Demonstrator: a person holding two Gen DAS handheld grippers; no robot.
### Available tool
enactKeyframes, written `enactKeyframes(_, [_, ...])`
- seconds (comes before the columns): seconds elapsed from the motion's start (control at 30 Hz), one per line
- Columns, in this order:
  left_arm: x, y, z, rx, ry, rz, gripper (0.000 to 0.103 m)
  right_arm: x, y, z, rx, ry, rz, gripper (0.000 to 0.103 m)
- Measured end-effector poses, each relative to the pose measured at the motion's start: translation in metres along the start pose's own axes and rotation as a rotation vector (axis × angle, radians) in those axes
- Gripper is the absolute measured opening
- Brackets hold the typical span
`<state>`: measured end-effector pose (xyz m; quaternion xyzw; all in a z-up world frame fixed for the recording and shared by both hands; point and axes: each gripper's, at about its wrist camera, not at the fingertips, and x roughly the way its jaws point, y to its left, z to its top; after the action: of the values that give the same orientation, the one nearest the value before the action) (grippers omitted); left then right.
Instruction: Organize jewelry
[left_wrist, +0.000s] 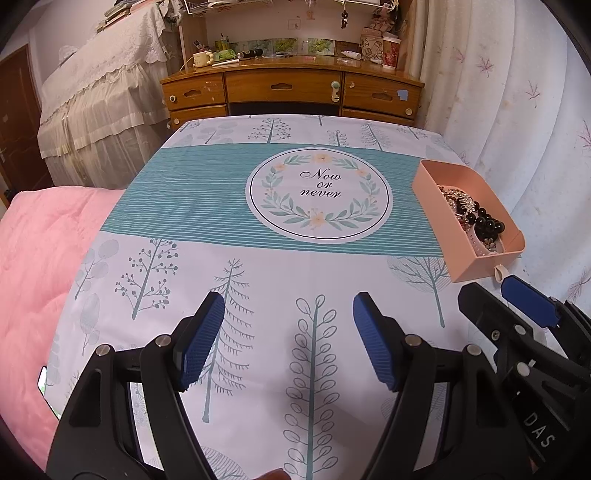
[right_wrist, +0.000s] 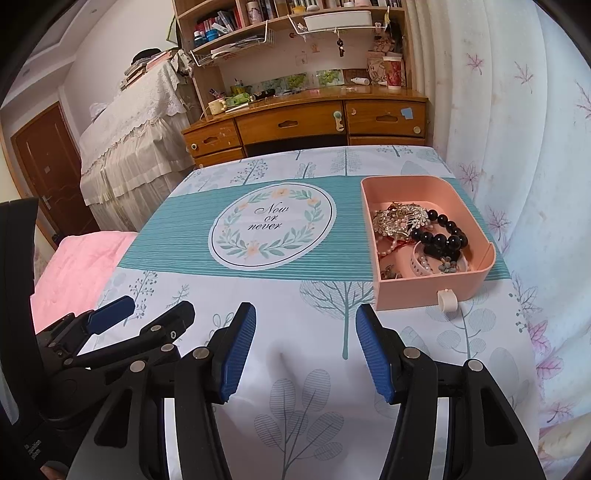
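Item 1: pink drawer tray (right_wrist: 424, 291), rectangular, sits at approx 2 o'clock on the worktop (right_wrist: 295, 306) in right wrist view. Long axis runs near-to-far; front face w/ small white pull tab (right_wrist: 447, 298) points toward the cameras.

Contents: black bead bracelet (right_wrist: 445, 236), gold rhinestone brooch (right_wrist: 397, 219), pearl strand (right_wrist: 388, 249), white band (right_wrist: 421, 264), all heaped together.

Item 2: left tongs (left_wrist: 288, 341), spread, holding nothing, low over the cloth at 6 o'clock.

Item 3: right tongs (right_wrist: 304, 349), spread, also holding nothing; just beside the left pair.

Surface: tablecloth (left_wrist: 317, 280) w/ tree print, teal striped band, round "Now or never" wreath emblem (left_wrist: 319, 195) at centre.

Room: wooden desk (right_wrist: 306, 122) w/ drawers at 12 o'clock, bookshelves above; lace-draped furniture at 10; pink quilt (left_wrist: 40, 266) at 9; leaf-print curtain (right_wrist: 517, 147) at 3.
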<state>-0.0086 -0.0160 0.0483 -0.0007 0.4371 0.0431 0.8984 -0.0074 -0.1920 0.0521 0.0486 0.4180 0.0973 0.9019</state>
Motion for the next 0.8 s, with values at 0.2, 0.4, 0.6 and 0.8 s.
enactKeyframes(0.2, [0.0026, 0.0006, -0.0029, -0.004, 0.005, 0.002, 0.070, 0.0023, -0.0009, -0.0008, 0.004, 0.005, 0.000, 0.057])
enactKeyframes(0.4, [0.0027, 0.0013, -0.0029, -0.004, 0.006, 0.002, 0.070, 0.0024, -0.0006, -0.0009, 0.003, 0.005, -0.001, 0.057])
enactKeyframes(0.6, [0.0032, 0.0022, -0.0033, -0.005, 0.003, 0.001, 0.070, 0.0021, -0.0006, -0.0008, 0.003, 0.004, -0.001, 0.057])
enactKeyframes(0.8, [0.0023, 0.0042, -0.0026, -0.007, 0.002, 0.005, 0.070, 0.0033, -0.0004, -0.0008, 0.002, 0.004, -0.001, 0.057])
